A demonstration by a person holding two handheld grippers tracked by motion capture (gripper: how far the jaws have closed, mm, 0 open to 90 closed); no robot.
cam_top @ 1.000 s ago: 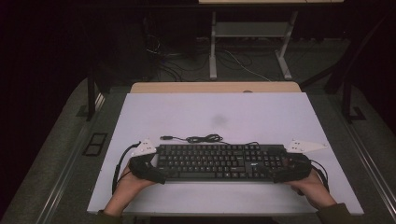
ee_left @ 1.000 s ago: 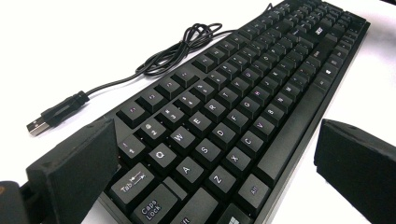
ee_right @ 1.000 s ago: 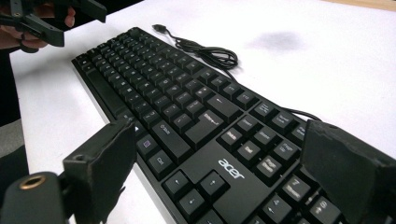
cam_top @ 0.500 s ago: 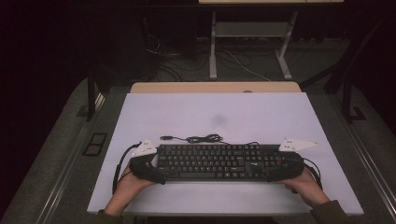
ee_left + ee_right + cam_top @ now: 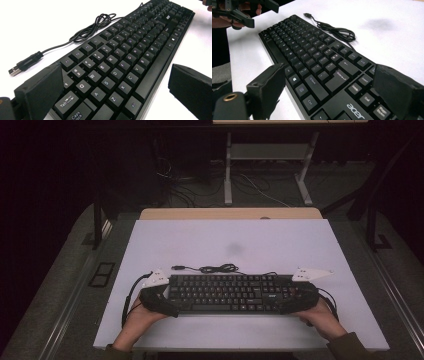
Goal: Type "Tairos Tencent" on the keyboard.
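Your two grippers are matte black all over. The left gripper (image 5: 117, 90) has chunky rectangular jaws with slightly rough, foamy-looking faces. The right gripper (image 5: 332, 92) has the same blocky jaws, plus a brass-coloured threaded insert just behind its near jaw. Each one carries a pale grey three-cornered plate on top and trails a black cable. Your right sleeve (image 5: 357, 347) looks olive green.

In the left gripper view the keyboard (image 5: 125, 57) runs off the bottom edge between the jaws, its nearest keys cut off. In the right gripper view, the right-hand jaw hides its far corner, and the cable (image 5: 334, 30) vanishes behind the keys.
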